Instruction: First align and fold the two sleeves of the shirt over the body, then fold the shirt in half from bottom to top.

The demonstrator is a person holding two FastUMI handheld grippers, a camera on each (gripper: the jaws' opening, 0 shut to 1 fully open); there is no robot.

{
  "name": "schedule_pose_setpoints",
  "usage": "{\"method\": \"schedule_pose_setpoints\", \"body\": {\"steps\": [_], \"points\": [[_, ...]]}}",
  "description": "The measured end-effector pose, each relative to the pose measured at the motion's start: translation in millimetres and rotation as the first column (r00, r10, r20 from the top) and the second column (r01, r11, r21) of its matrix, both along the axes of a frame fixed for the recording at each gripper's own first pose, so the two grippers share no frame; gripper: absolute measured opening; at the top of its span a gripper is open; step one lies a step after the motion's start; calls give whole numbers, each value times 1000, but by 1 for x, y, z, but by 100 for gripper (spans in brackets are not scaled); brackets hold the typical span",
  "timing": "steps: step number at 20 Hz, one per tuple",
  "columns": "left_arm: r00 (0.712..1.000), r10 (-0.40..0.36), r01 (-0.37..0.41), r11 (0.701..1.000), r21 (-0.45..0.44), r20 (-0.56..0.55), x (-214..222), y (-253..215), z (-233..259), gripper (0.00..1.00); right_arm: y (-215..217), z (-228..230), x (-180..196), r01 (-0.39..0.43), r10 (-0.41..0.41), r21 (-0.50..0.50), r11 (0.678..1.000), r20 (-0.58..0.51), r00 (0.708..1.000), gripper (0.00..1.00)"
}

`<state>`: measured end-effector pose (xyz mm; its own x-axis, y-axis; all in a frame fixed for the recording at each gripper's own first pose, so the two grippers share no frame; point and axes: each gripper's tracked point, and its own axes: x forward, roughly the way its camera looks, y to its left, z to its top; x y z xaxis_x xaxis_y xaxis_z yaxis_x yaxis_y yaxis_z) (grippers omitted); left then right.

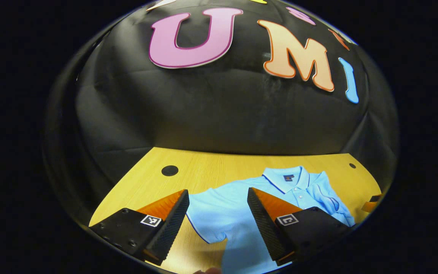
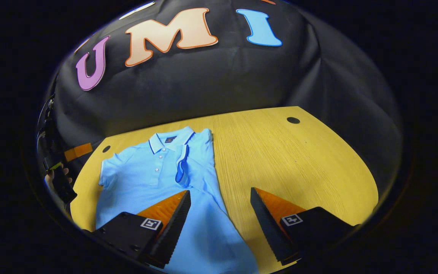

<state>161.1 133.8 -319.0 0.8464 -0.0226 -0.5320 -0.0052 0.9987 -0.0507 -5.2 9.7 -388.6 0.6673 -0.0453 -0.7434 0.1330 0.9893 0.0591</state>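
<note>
No readable wording stands on anything here. The shirt [image 2: 154, 171] carries a small dark tag [image 2: 170, 139] inside its collar, with a mark too small to make out. Each of the tongs bears square black-and-white coded markers [image 1: 151, 220], patterns rather than words or numbers. The counter [image 2: 299, 160] bears no print.

Shirt [image 2: 154, 171]: soft matt cloth. Table [image 2: 287, 160]: smooth wood-grain top. Wall [image 1: 222, 114]: matt cloth, creased.
</note>
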Motion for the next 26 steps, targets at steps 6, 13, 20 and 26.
{"method": "schedule_pose_setpoints", "body": {"steps": [6,13,20,26], "points": [[994,78,-79,997,-12,-73,23,20,-50,94,-1,5,-9,-5,5,-27,1000,9,1000,94],[977,158,-157,987,16,-141,26,41,-89,94,7,4,-18,-15,15,-23,1000,-4,1000,94],[963,175,-165,984,64,-206,15,42,-108,95,7,6,-19,-14,14,-21,1000,0,1000,94],[971,118,-117,993,14,-206,19,22,-108,45,0,6,-18,-10,10,-13,1000,9,1000,94]]}}
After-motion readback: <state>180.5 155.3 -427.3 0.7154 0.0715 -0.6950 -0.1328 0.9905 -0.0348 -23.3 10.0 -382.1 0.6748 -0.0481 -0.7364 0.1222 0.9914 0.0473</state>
